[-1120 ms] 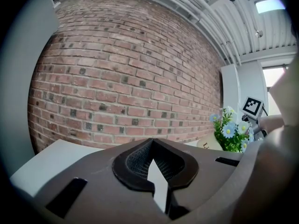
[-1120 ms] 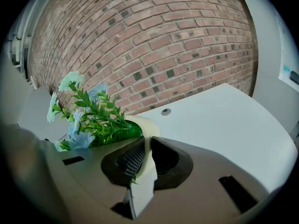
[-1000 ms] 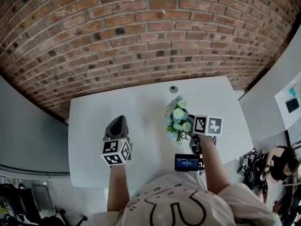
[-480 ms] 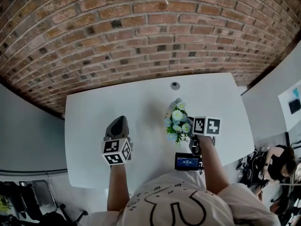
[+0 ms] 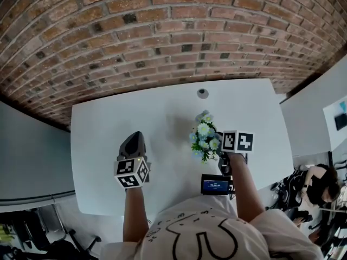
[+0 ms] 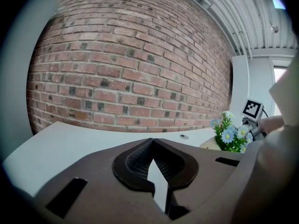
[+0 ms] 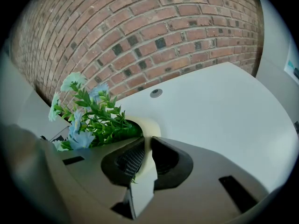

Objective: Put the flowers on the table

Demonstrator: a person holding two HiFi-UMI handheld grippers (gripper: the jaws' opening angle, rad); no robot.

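A small cream pot (image 7: 148,126) of blue and white flowers (image 5: 204,138) with green leaves hangs over the white table (image 5: 162,115), right of its middle. My right gripper (image 5: 219,155) is shut on the pot's rim. In the right gripper view the jaws (image 7: 147,143) pinch the cream rim, with the flowers (image 7: 88,113) leaning left. The pot's base is hidden, so I cannot tell whether it touches the table. My left gripper (image 5: 135,141) hovers over the table's left half, its jaws (image 6: 151,142) shut with nothing between them. The flowers (image 6: 231,134) show at the right of the left gripper view.
A round grey grommet (image 5: 202,93) sits in the table near its far edge, behind the flowers. A brick wall (image 5: 173,31) runs close behind the table. A small black screen (image 5: 216,186) lies at the near edge. Another person (image 5: 317,182) sits at the far right.
Both grippers have sunk toward the table top, and the pot of flowers has come down with the right one. Neither pair of jaws has changed.
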